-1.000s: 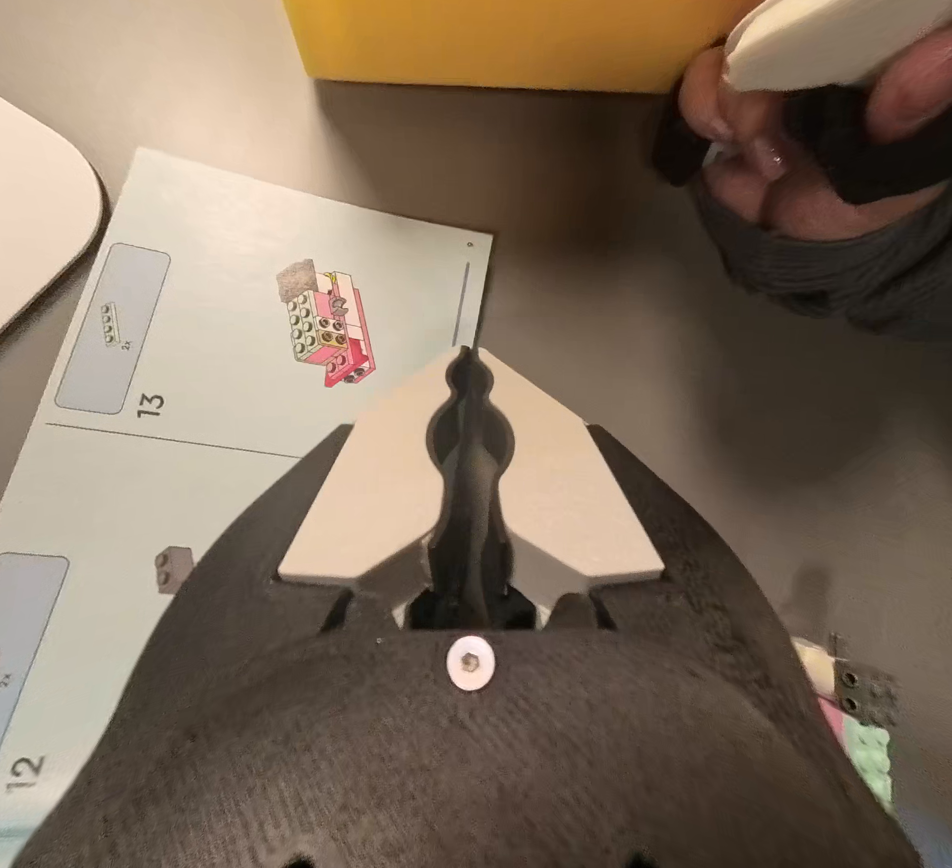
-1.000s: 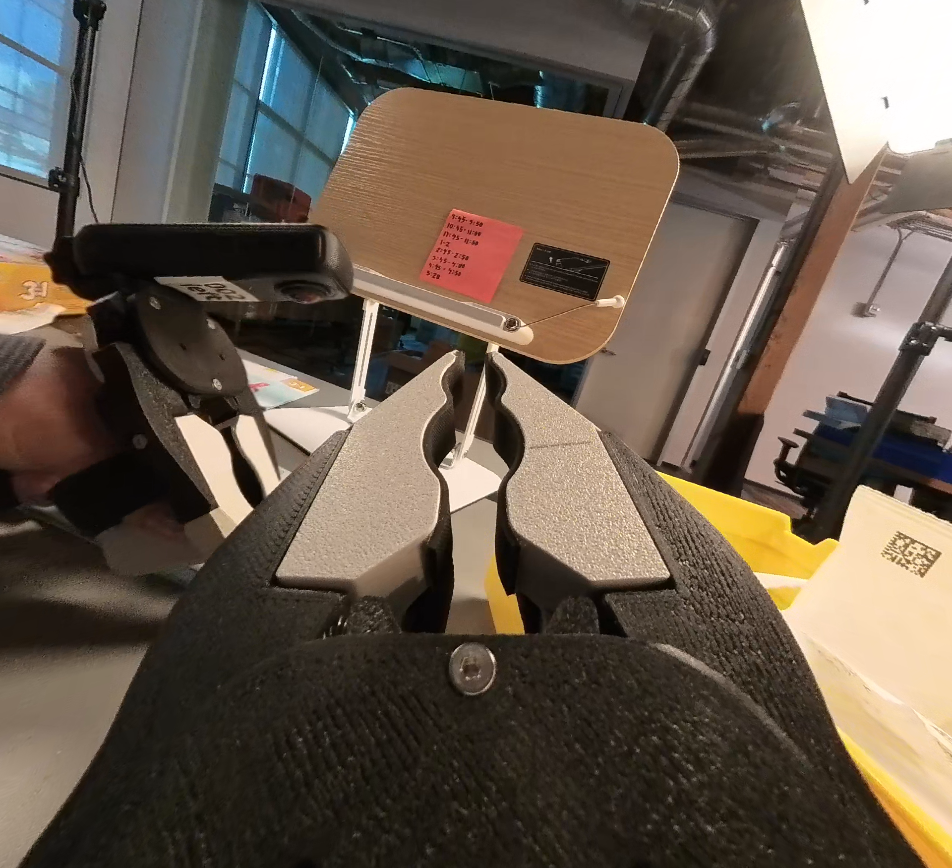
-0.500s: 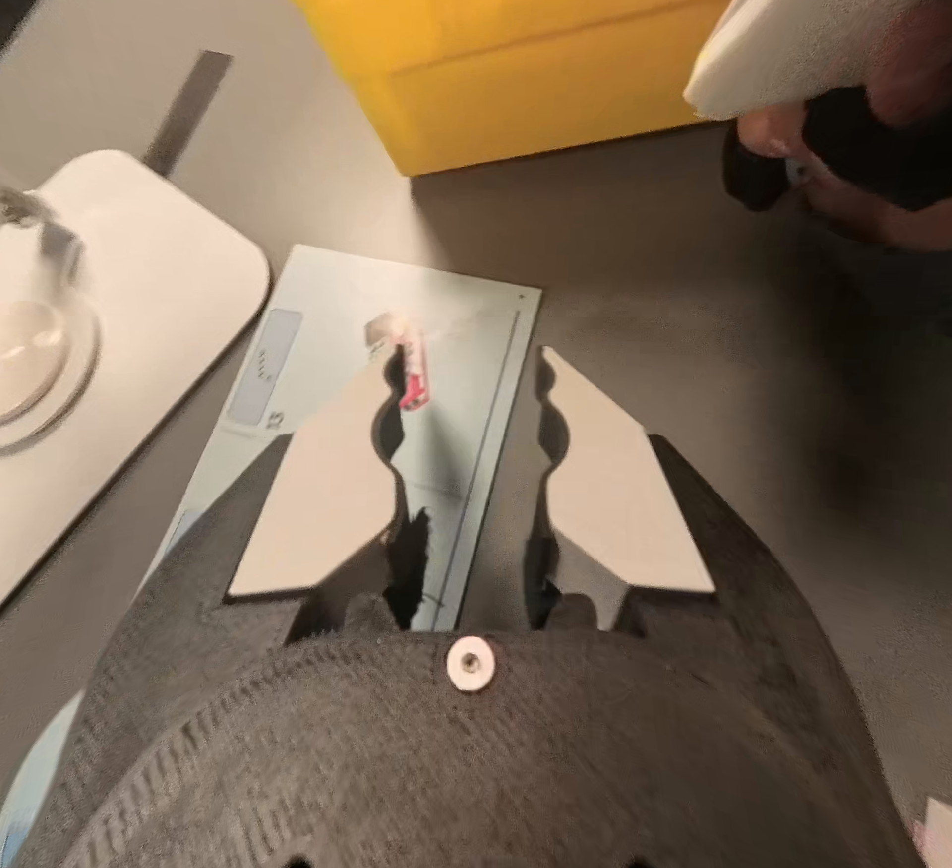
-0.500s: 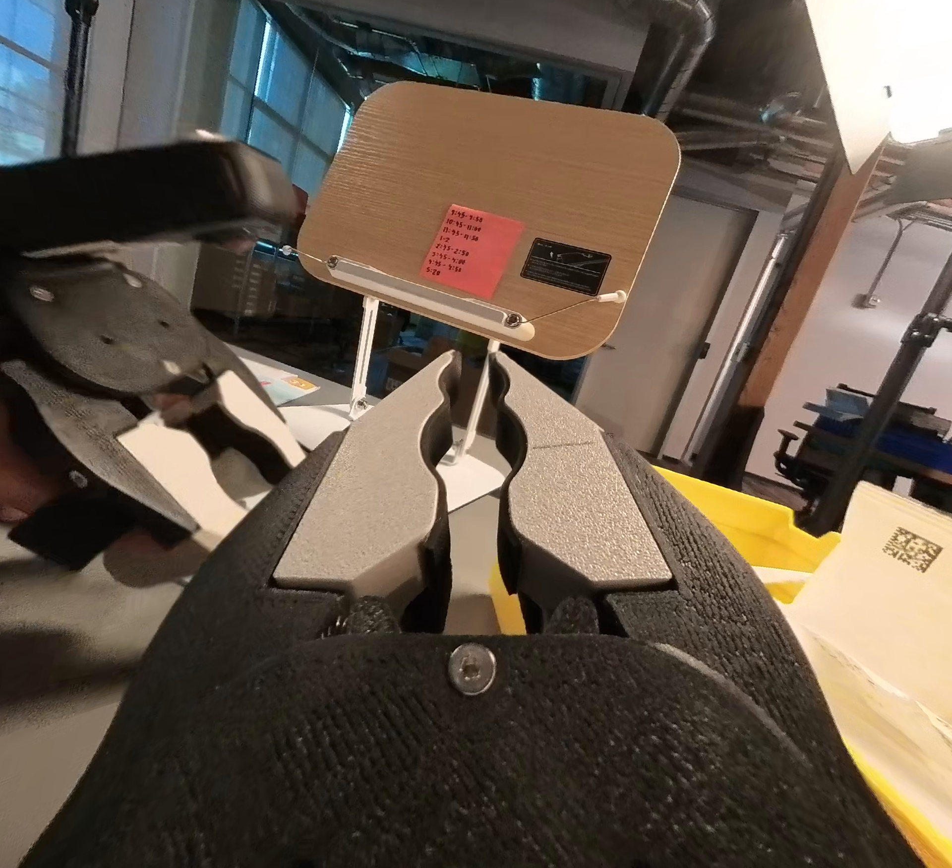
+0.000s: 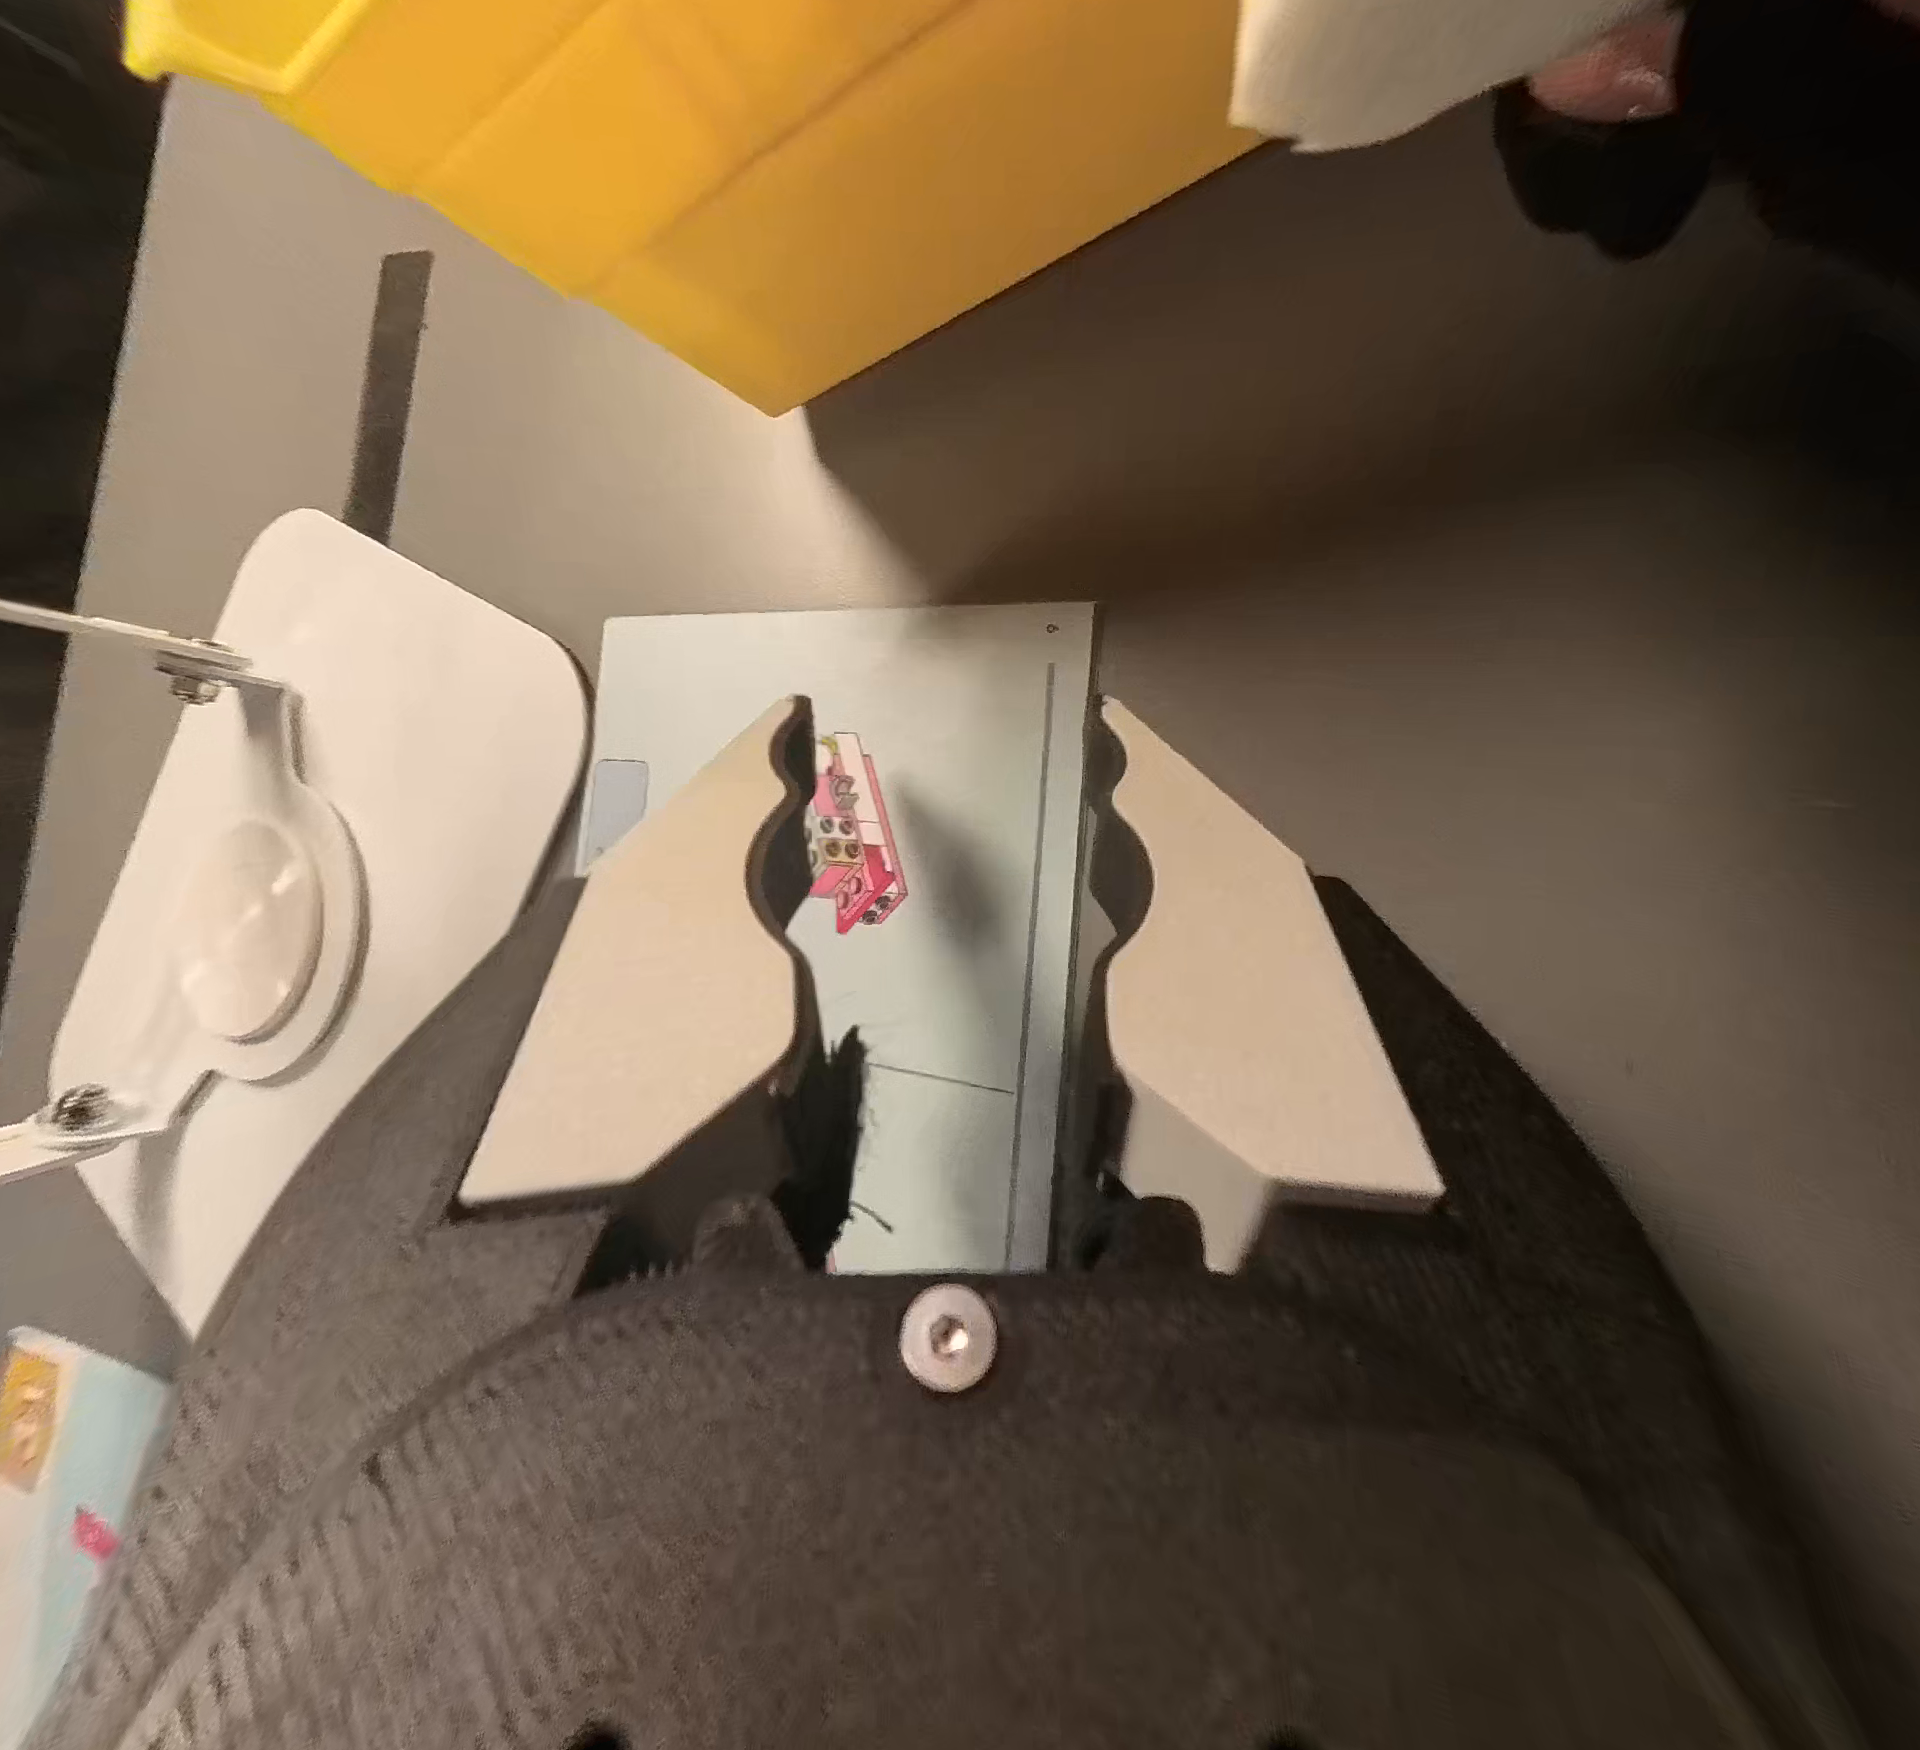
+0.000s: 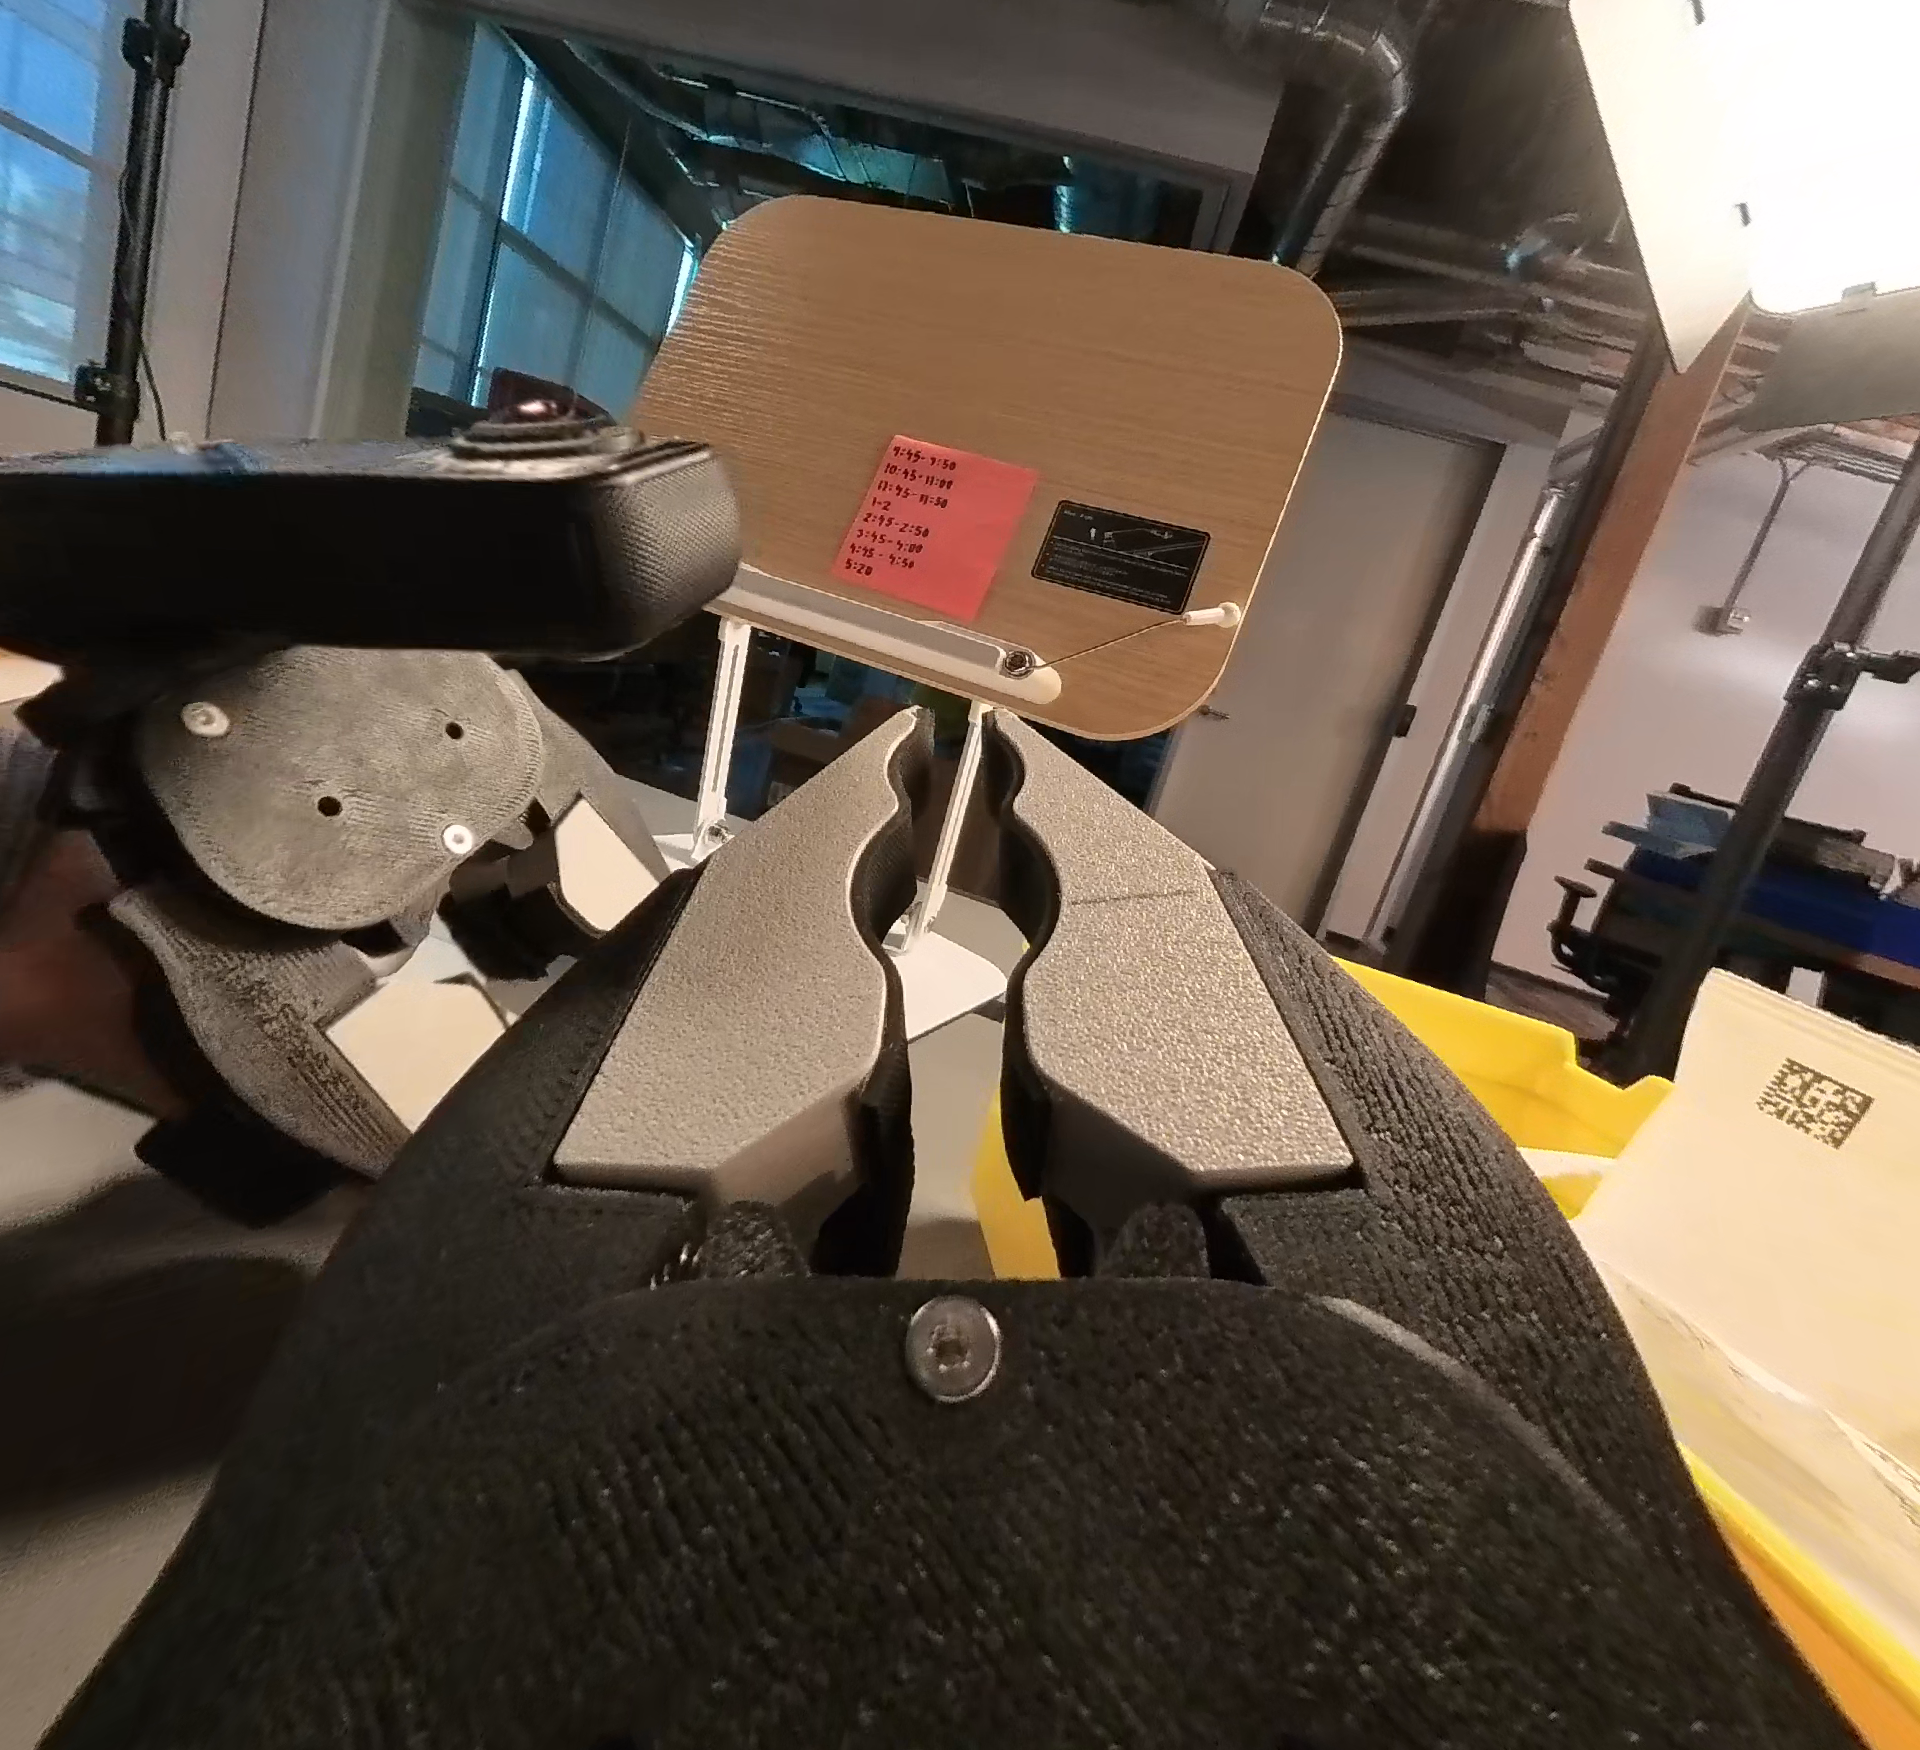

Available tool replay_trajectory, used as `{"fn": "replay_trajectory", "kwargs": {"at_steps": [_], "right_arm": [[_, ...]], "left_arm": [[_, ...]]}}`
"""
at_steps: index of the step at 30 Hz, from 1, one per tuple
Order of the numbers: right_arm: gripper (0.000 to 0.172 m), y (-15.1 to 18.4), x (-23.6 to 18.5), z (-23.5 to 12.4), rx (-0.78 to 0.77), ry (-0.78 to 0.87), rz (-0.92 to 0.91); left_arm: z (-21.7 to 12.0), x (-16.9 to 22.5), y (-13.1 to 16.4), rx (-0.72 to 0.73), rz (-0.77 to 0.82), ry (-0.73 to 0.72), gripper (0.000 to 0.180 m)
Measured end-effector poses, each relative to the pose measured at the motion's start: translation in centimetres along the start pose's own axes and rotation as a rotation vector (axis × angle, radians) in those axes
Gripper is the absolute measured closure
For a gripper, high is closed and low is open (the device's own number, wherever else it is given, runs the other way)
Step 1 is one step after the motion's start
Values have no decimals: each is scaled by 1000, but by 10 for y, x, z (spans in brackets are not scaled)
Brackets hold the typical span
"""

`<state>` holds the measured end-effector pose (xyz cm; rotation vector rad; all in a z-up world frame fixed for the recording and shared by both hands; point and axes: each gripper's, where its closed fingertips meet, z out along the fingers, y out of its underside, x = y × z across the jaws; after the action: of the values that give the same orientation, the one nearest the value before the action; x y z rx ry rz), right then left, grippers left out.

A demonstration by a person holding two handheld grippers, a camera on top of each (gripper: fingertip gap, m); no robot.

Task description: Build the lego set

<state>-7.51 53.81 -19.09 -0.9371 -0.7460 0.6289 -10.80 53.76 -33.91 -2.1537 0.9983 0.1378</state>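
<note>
1. Left wrist view: the left gripper [image 5: 940,713] hangs over a grey table [image 5: 1455,661] with its two pale fingers [image 5: 665,952] spread wide apart and nothing between them.
2. Below the gap lies a pale blue instruction sheet [image 5: 935,661], flat on the table, printed with a drawing of a pink and white brick model. Whether the fingertips touch the paper cannot be told.
3. Just left of the sheet sits the white base plate [image 5: 416,713] of a stand, with a round clear lens [image 5: 249,931] held over it on a metal arm.
4. A yellow bin [image 5: 727,90] stands beyond the sheet; at the upper right a hand [image 5: 1621,69] holds a white part of the other tool.
5. Right wrist view: the right gripper [image 6: 956,721] points level into the room, its grey fingers [image 6: 748,973] nearly together with a narrow slit at the tips, gripping nothing.
6. Well beyond the tips stands a wooden board [image 6: 997,412] on thin white legs, bearing a pink note [image 6: 930,521] and a black label [image 6: 1120,555].
7. The left gripper [image 6: 540,879] shows at the left, over the table; the yellow bin [image 6: 1455,1056] lies at the right, with a white packet [image 6: 1766,1181] in it.
</note>
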Motion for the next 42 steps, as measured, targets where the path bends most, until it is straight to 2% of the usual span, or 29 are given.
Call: {"fn": "replay_trajectory", "kwargs": {"at_steps": [3, 6, 10, 13, 16, 18, 23, 24, 25, 27, 30, 31, 33, 36, 39, 42], "right_arm": [[165, 0, 0, 0, 2, 1, 3], [165, -1, 1, 0, 2, 2, 5], [165, -1, 1, 0, 5, 4, 13], [166, -1, 1, 0, 5, 5, 15], [166, -1, 1, 0, 6, 6, 15], [166, -2, 2, 0, 7, 7, 16], [166, -2, 2, 0, 7, 7, 19], [166, -2, 2, 0, 7, 6, 20], [166, -2, 2, 0, 7, 6, 20], [166, -2, 2, 0, 7, 5, 20], [162, -1, -2, 0, 3, -16, 18], [156, -1, -5, 1, -1, -33, 21], [132, -1, -20, 3, -3, -122, 45], [113, -1, -48, 2, -7, -269, -9], [113, 4, -71, -2, -28, -380, -89], [112, 12, -91, -5, -68, -471, -122]], "left_arm": [[-4, -5, -7, 33, 1, -77, 128], [-15, -21, -16, 103, 11, -228, 140], [-18, -30, -7, 51, 35, -320, 150], [-13, -22, -5, 38, 30, -285, 156], [-9, -5, -16, 119, -80, -156, 159], [-4, 1, -13, 112, -122, -114, 158], [3, 5, -11, 81, -75, -138, 161], [3, 6, -11, 73, -63, -141, 164], [3, 7, -11, 65, -54, -137, 175], [1, 6, -11, 58, -48, -149, 180], [-16, -5, -14, 128, -56, -225, 180], [-25, -10, -15, 165, -64, -264, 180], [-47, -21, -15, 239, -79, -355, 180], [-78, -30, -8, 339, -87, -474, 180], [-102, -32, -6, 418, -47, -567, 180], [-113, -26, -11, 464, 29, -586, 180]]}}
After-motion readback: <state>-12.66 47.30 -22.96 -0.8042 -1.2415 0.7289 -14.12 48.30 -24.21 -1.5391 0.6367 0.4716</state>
